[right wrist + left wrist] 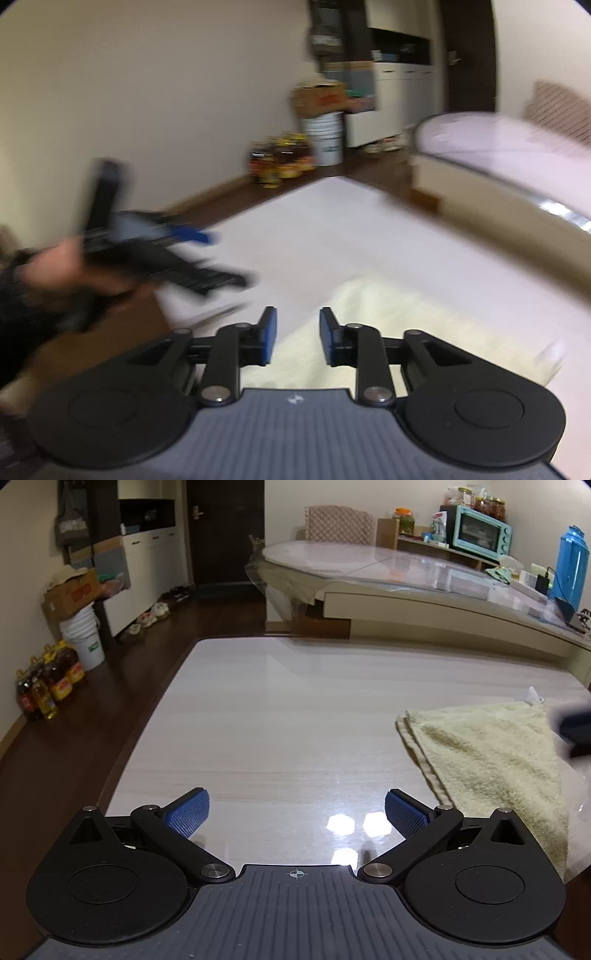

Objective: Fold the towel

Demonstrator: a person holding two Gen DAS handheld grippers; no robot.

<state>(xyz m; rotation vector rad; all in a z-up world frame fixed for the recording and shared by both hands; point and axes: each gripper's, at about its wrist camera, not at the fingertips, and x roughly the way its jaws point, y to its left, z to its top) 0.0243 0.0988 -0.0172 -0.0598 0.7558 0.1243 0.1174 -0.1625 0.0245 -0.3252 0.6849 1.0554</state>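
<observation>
A pale yellow towel lies folded on the glossy light table, at the right of the left wrist view. My left gripper hovers over bare tabletop to the left of the towel, jaws wide open and empty. The right wrist view is blurred. In it my right gripper hangs just above the towel, its blue pads a narrow gap apart with nothing pinched between them. A hand holds the left gripper at the left of that view. The right gripper shows as a dark blur over the towel's far right.
Beyond the table stands a round glass-topped table with a teal oven and a blue jug. On the dark floor at the left are oil bottles, a white bucket and a cardboard box.
</observation>
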